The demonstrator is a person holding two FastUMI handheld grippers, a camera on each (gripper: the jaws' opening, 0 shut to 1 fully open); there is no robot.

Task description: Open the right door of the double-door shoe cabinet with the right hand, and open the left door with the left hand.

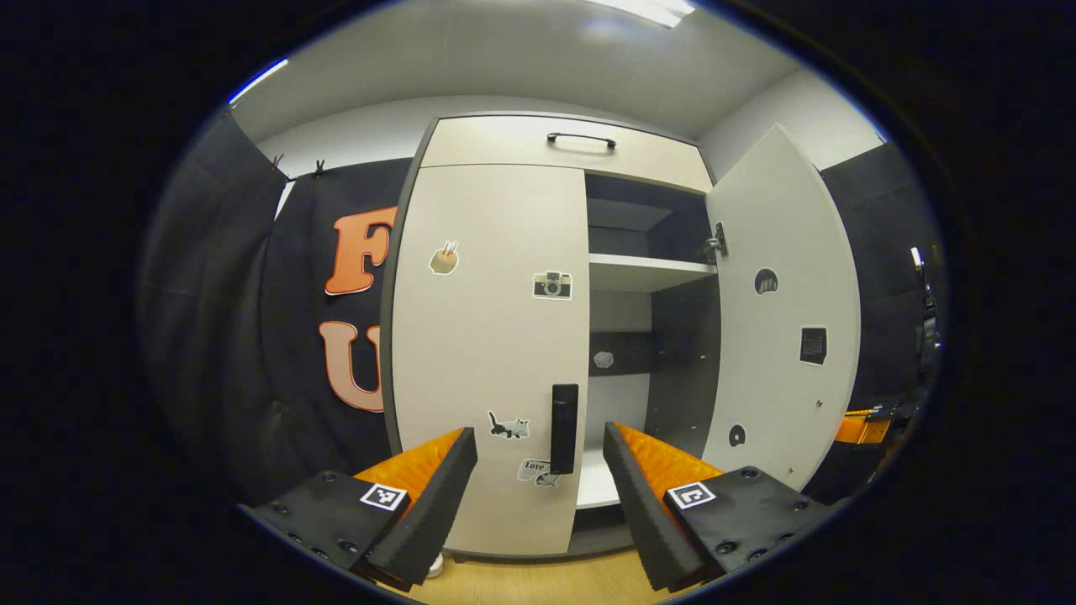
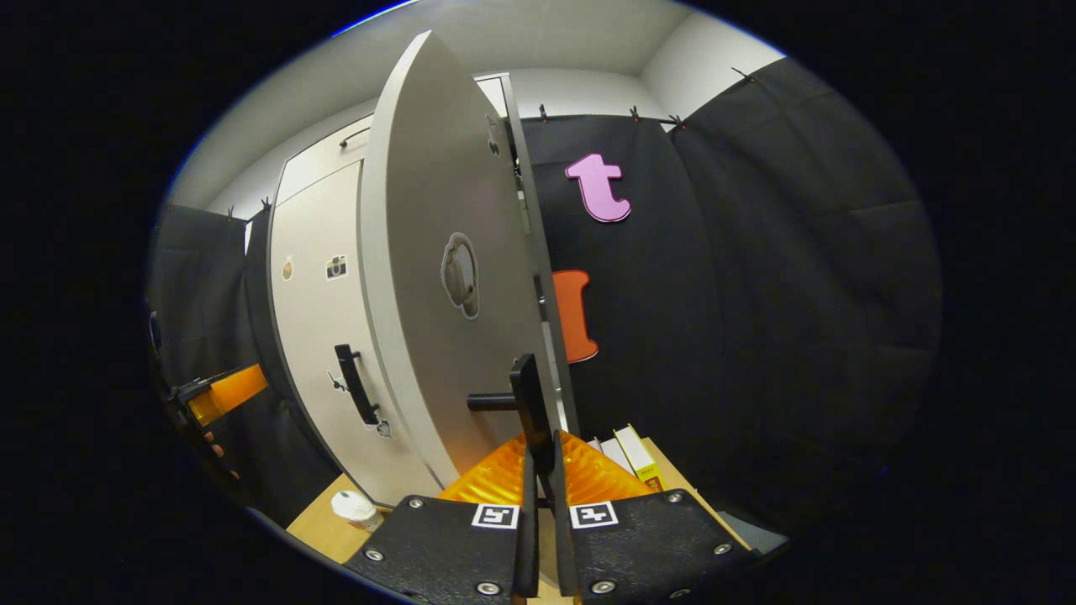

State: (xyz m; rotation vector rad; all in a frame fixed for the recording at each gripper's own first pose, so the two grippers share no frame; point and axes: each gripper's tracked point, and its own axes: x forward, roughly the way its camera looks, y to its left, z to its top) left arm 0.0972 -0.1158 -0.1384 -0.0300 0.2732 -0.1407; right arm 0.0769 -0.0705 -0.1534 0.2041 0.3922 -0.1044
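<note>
Right gripper clamps the open right door's handle—partly hidden; left gripper gapes before the shut left door.

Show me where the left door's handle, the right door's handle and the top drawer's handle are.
left door handle (image 1: 564, 428): left gripper view, middle of the vertical bar.
right door handle (image 2: 527, 395): right gripper view, upper part of the bar above the fingers.
top drawer handle (image 1: 582, 138): left gripper view, middle of the horizontal bar.

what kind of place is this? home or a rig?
Likely a staged recording booth, not a home: black cloth wall clipped up behind a double-door shoe cabinet, plain ceiling light. Right door is open, right gripper shut on its handle.
</note>
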